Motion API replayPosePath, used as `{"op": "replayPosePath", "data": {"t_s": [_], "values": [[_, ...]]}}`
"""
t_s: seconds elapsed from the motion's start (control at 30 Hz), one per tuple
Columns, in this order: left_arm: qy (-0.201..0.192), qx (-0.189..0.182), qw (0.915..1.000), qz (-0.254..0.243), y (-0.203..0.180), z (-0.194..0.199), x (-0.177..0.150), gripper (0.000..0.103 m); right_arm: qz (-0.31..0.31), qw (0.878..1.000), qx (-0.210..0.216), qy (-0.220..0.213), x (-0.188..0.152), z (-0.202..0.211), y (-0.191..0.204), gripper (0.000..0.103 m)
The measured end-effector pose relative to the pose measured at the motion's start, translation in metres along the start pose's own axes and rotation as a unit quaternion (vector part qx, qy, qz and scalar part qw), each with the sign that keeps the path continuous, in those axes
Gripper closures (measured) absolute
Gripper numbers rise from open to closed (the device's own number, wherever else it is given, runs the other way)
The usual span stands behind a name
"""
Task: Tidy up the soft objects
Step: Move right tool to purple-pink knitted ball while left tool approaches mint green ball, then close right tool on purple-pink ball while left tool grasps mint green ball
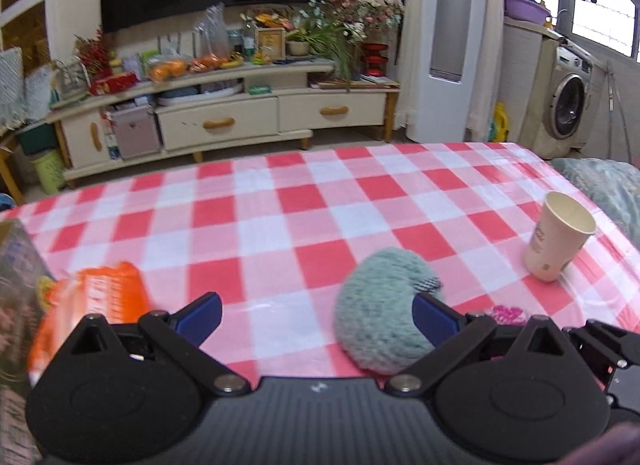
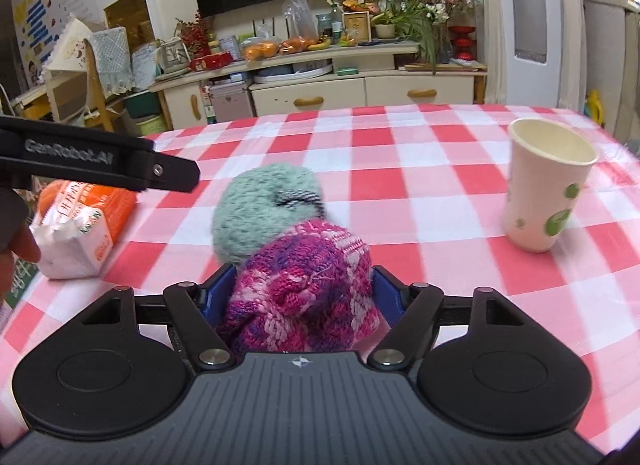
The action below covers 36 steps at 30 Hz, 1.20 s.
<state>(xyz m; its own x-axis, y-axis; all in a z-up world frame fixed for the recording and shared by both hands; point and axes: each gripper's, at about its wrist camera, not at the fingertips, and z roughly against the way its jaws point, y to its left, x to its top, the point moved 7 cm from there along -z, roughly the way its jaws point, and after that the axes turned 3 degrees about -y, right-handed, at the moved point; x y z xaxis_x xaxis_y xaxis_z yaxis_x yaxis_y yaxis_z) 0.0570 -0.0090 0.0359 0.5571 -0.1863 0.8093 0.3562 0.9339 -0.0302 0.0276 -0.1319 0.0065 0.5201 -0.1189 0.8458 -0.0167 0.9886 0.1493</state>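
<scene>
Tablecloth [image 2: 420,153] red-white check, fills middle of both views. Right gripper [image 2: 298,293] pinching pink knitted bundle [image 2: 304,285] at lower centre, blue pads pressed against both sides. Green fluffy ball [image 2: 260,209] just behind it, touching (blocks way forward). Left gripper [image 1: 316,319] spread wide, nothing between pads; right pad lies against green ball. Paper cup [image 2: 544,189] upright at right. Orange pack [image 2: 80,221] at left edge.

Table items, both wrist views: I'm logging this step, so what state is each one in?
Paper cup: upright, empty.
Green knit ball: lying on the tablecloth.
Pink knit ball: between the right gripper's fingers.
Orange packet: lying flat.
Left gripper: open, empty.
</scene>
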Motion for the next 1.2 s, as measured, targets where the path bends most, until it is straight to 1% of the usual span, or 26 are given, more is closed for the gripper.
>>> {"op": "replayPosePath", "data": {"t_s": [0.1,0.23,0.33,0.43,0.53,0.57,0.63,0.67,0.7,0.73,0.77,0.83,0.93,1.0,1.2], "values": [[0.005,-0.022,0.9997,0.006,-0.011,-0.010,-0.004,0.002,0.016,1.000,-0.025,-0.006,0.001,0.007,-0.011,0.014],[0.007,-0.033,0.9994,0.009,-0.022,-0.025,-0.007,0.002,0.025,0.999,-0.047,-0.009,0.000,0.012,-0.027,0.014],[0.008,-0.037,0.9993,0.007,-0.031,-0.035,-0.010,0.002,0.018,0.999,-0.046,-0.008,0.000,0.013,-0.036,0.012],[0.014,-0.034,0.9993,0.000,-0.038,-0.045,-0.013,0.002,0.019,0.999,-0.045,-0.006,-0.001,0.012,-0.040,0.004],[0.019,-0.030,0.9994,-0.003,-0.040,-0.052,-0.016,0.003,0.022,0.999,-0.043,-0.006,0.000,0.011,-0.040,0.003],[0.020,-0.026,0.9994,-0.004,-0.040,-0.054,-0.016,0.004,0.023,0.999,-0.042,-0.005,0.000,0.011,-0.039,0.003],[0.027,-0.025,0.9993,-0.002,-0.040,-0.057,-0.017,0.012,0.022,0.999,-0.039,-0.003,-0.001,0.011,-0.038,0.003],[0.032,-0.027,0.9991,0.002,-0.040,-0.059,-0.018,0.015,0.023,0.999,-0.038,-0.001,-0.001,0.010,-0.037,0.003],[0.038,-0.028,0.9989,0.007,-0.040,-0.060,-0.020,0.022,0.023,0.999,-0.037,0.000,-0.001,0.009,-0.037,0.004],[0.043,-0.031,0.9985,0.011,-0.040,-0.061,-0.021,0.024,0.024,0.999,-0.036,0.001,-0.001,0.009,-0.036,0.006],[0.045,-0.032,0.9984,0.014,-0.041,-0.061,-0.022,0.024,0.024,0.999,-0.034,0.002,-0.001,0.010,-0.036,0.006],[0.045,-0.033,0.9983,0.014,-0.041,-0.060,-0.023,0.028,0.025,0.999,-0.030,0.003,-0.002,0.010,-0.034,0.011],[0.050,-0.036,0.9979,0.020,-0.041,-0.057,-0.024,0.029,0.031,0.999,-0.026,0.003,-0.002,0.010,-0.033,0.018],[0.053,-0.035,0.9977,0.023,-0.040,-0.054,-0.025,0.030,0.032,0.999,-0.025,0.002,-0.001,0.009,-0.032,0.020],[0.059,-0.030,0.9973,0.031,-0.035,-0.045,-0.031,0.030,0.035,0.999,-0.026,-0.003,-0.001,0.009,-0.031,0.023]]}}
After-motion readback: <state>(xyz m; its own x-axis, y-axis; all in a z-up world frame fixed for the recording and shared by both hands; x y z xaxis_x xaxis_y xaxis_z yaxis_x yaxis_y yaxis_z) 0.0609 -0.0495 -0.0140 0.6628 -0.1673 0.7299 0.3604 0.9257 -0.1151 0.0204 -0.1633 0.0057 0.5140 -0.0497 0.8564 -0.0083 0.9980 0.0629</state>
